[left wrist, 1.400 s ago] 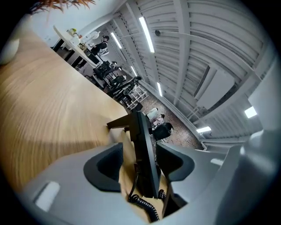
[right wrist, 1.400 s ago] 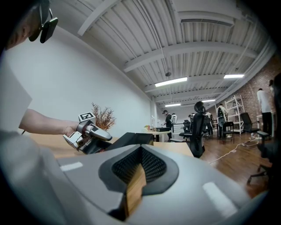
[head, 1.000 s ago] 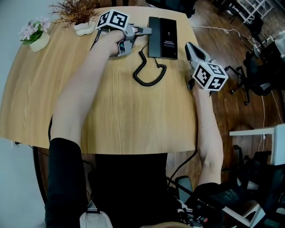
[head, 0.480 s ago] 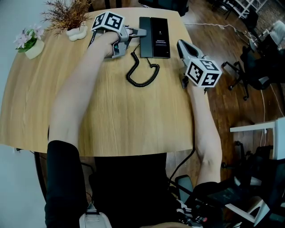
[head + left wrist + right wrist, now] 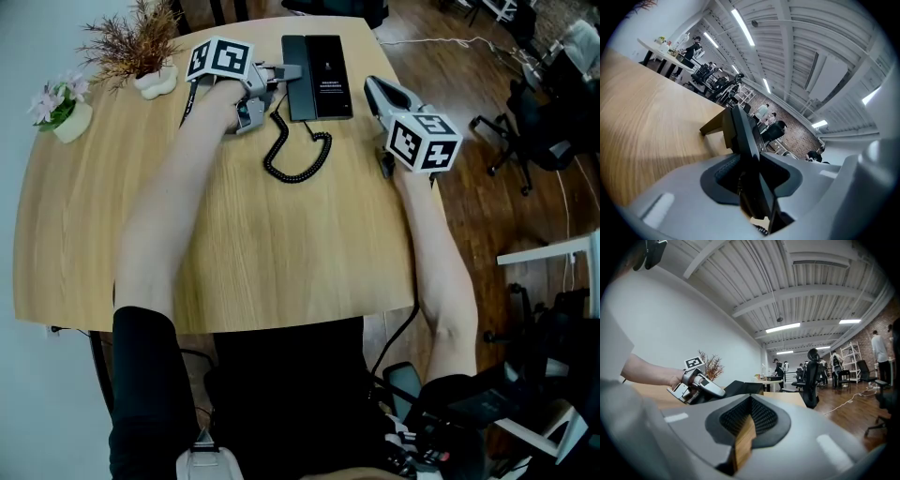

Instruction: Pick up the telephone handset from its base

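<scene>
The left gripper's (image 5: 292,71) jaws are closing on the handset (image 5: 294,45) – it fills the gap between them. The right gripper's (image 5: 371,84) jaws are pressed together, empty – the base (image 5: 330,80) lies just beside them.

Pale wooden counter (image 5: 281,253) with rounded far corners fills centre. Far left corner: dried brown plant (image 5: 131,42) in white pot (image 5: 155,82). Just left of it, near counter's left edge: pink flowers (image 5: 58,92) in second white pot (image 5: 77,119). Dark wooden floor (image 5: 487,216) to right. Black office chair (image 5: 530,131) on floor, far right. White cable (image 5: 441,45) trailing across floor beyond counter. White table edge (image 5: 553,258) at right. Ribbed white ceiling with strip lights (image 5: 745,26). People (image 5: 764,112) standing far off by brick wall.
</scene>
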The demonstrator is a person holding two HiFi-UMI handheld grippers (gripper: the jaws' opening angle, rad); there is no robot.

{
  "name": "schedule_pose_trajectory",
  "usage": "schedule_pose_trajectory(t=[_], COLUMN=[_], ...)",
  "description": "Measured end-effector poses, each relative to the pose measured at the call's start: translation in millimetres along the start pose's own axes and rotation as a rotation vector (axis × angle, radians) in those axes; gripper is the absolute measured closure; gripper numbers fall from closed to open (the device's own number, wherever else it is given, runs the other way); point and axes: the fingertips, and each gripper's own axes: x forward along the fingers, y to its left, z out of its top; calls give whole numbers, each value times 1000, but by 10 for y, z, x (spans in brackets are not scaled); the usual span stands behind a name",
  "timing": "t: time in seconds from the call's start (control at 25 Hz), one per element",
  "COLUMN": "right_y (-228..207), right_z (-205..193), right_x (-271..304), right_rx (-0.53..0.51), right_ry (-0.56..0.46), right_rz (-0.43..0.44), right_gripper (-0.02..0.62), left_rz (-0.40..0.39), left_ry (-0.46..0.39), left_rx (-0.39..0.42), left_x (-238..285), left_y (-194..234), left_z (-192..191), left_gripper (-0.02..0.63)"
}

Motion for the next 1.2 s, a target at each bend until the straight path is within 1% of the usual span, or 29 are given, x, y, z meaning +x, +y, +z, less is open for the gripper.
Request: schedule_pose_trajectory(t=[0.12, 0.24, 0.32, 0.44, 0.56, 0.64, 0.72, 0.84, 0.96, 1.04, 1.12, 1.2], right_y=[-10, -37, -49, -17, 7, 22, 56, 169, 368, 557, 796, 1046], right_z=[3, 7, 6, -3, 12, 66, 139, 293, 584, 819, 1030, 1154], right_x=[-8, -23, -37, -21, -15, -30, -66, -172, -352, -546, -838, -1205], right_rx=[1, 3, 2, -1, -1, -2, -8, -28, -34, -24, -41, -75], right_ry=[-2, -2, -1, 2, -2, -14, -32, -70, -144, -206, -263, -308], right_rz=[-2, -4, -4, 4, 11, 18, 25, 47, 90, 123, 157, 180], right_gripper=[592, 592, 592, 592, 592, 592, 592, 592, 592, 592, 592, 592], left_rz=[-16, -87, -137, -257, -391, -459, -508, -570, -630, -662, -685, -718], left_ry=[-54, -153, -208, -285, -387, -441, -482, -532, -560, -586, -618, -653], left_rx=[-61, -162, -213, -274, -298, -288, -265, -207, -133, -80, -34, -16], left_x=[-40, -111, -168, -343, -639, -874, -1131, -1515, -1858, -2101, -2319, -2496], left_y=[-5, -68, -137, -370, -675, -908, -1152, -1559, -2023, -2322, -2565, -2739], left_z=[1, 57, 111, 164, 207, 198, 152, 26, -190, -395, -610, -788], left_gripper=[490, 521, 524, 525, 525, 525, 525, 525, 525, 525, 526, 526])
